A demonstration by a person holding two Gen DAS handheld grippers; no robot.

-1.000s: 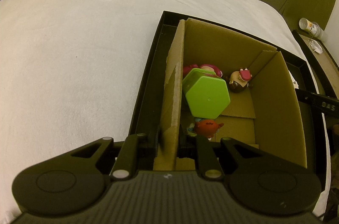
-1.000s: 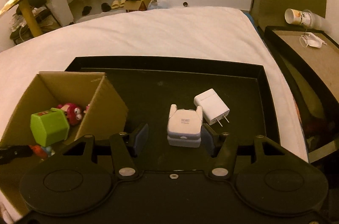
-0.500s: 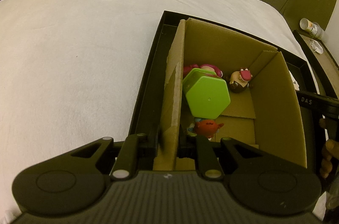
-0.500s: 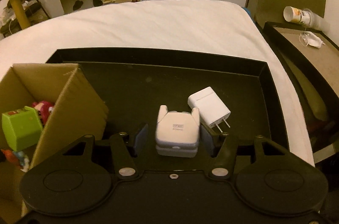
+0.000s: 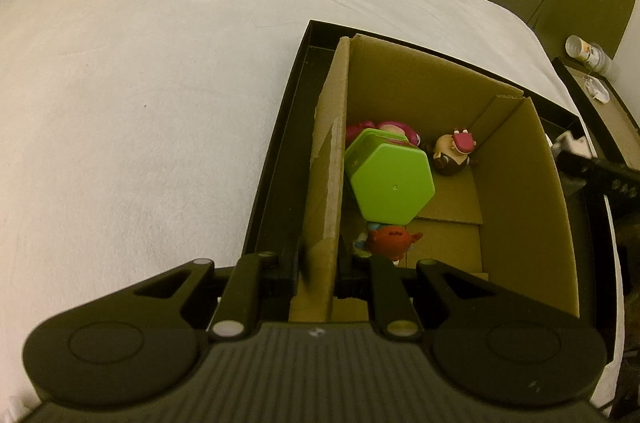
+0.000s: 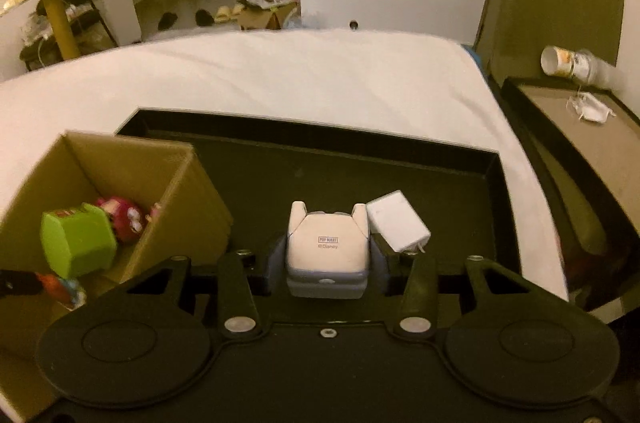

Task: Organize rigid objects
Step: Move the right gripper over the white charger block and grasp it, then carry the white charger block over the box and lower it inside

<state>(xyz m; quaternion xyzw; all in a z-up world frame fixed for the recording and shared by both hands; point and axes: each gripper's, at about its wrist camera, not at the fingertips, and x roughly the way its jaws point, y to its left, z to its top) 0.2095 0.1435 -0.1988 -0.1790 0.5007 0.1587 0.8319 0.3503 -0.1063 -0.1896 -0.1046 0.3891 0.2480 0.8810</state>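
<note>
While gripped by the closed left tongs [image 5: 318,265]: corrugated cardboard box [image 5: 520,207] wall.
Box contents: green hexagonal container [image 5: 390,183], glossy figurines.
Right tongs [image 6: 327,257]: just closed upon blocky white toy [image 6: 327,247].

The right gripper [image 6: 327,257] has its jaws closed against the two sides of a small white toy figure [image 6: 327,247] — a blocky piece with two ear-like prongs on top and a printed label on its upper face. Its jaws have just been closing, with the figure between them. Just beside the figure's right prong lies a white charger plug [image 6: 398,221] on the floor of the black tray [image 6: 304,143], which rests on a white bedsheet [image 6: 260,75]. At the tray's left end stands an open cardboard box [image 6: 188,199] holding a green hexagonal container [image 6: 78,243] and a pink toy [image 6: 122,219] — touching each other.
</note>
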